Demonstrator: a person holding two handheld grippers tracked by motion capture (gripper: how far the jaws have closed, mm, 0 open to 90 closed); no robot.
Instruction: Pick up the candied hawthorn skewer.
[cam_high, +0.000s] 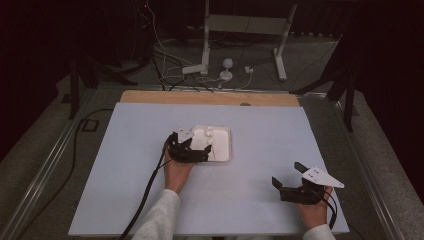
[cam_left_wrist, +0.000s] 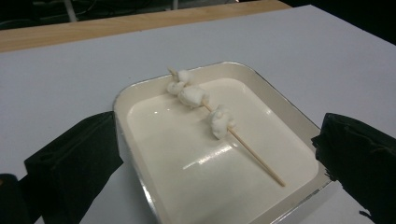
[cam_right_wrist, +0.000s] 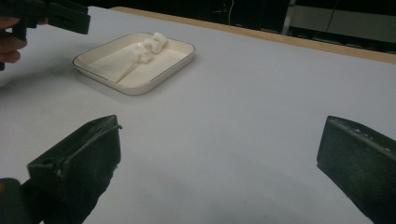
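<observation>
Hovering at the near left edge of the tray (cam_high: 226, 150), our left gripper (cam_left_wrist: 215, 158) has its jaws spread wide, one on either side of the tray's near rim, with nothing between them yet. We judge this to be the approach step: we are lining up on the skewer (cam_left_wrist: 247, 151), which lies slantwise in the tray with several white lumps (cam_left_wrist: 219, 122) threaded toward its far end and its bare near end resting on the tray floor. The next move calls for us to drop lower and narrow the jaws onto that thin bare stick, which will be fiddly since it lies flat against a glossy surface and could roll or slide away.

Further right, our right gripper (cam_high: 292, 181) waits near the near right corner of the table, jaws also wide apart and holding nothing, well apart from the tray.

We work on a pale, bare sheet (cam_high: 150, 200) laid over a wooden tabletop (cam_high: 210, 97) whose far edge shows. Beyond it the room is dark, with a white stand (cam_high: 245, 30) and loose cables (cam_high: 170, 65) on the floor
</observation>
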